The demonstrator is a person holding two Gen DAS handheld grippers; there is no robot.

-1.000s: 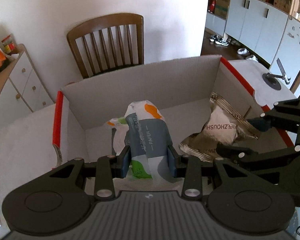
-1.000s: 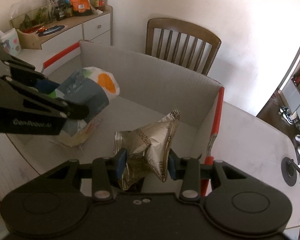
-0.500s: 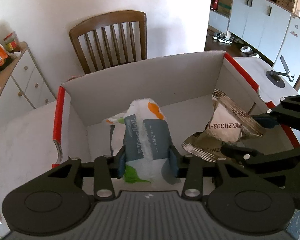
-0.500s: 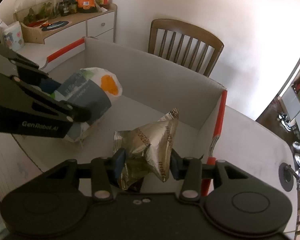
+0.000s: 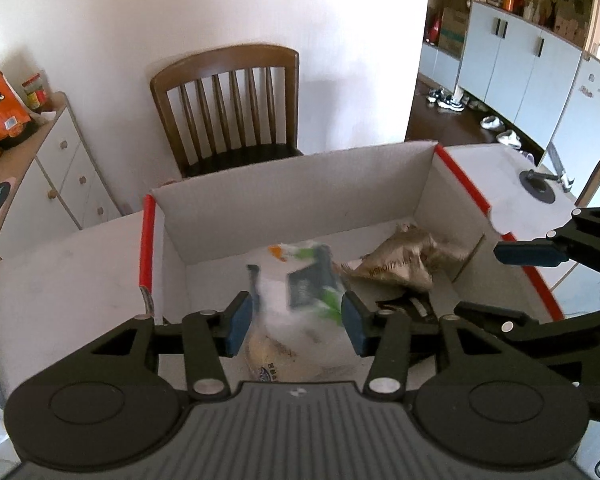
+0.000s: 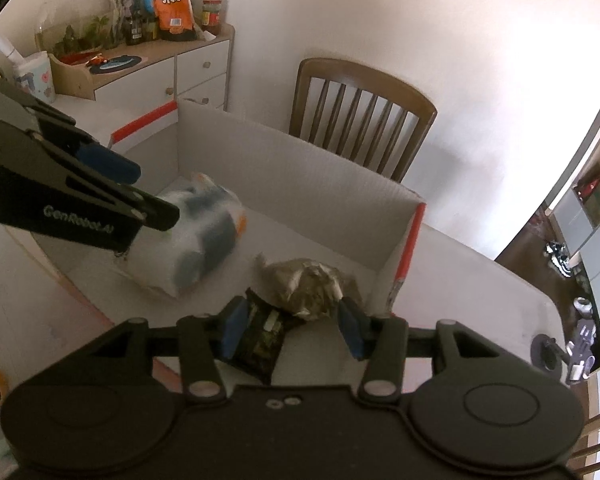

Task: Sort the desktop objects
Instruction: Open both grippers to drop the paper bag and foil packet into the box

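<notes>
The left gripper (image 5: 296, 322) has just been opening, its pads clear of the soft, blurred tissue pack (image 5: 300, 300) lying in the cardboard box (image 5: 292, 204). The right gripper (image 6: 290, 330), also widening, stands off the crinkled foil snack bag (image 6: 308, 286) (a dark packet (image 6: 260, 336) lies alongside). A wooden chair (image 5: 228, 108) stands beyond the box's far wall.

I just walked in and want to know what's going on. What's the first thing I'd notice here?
Probably the big white cardboard box with red edges on the table. Inside it lie a blurry white tissue pack on the left and a crinkly gold snack bag on the right. Two black grippers, the left gripper and the right gripper, hang open above them; their jaws have just been opening and touch neither.
</notes>
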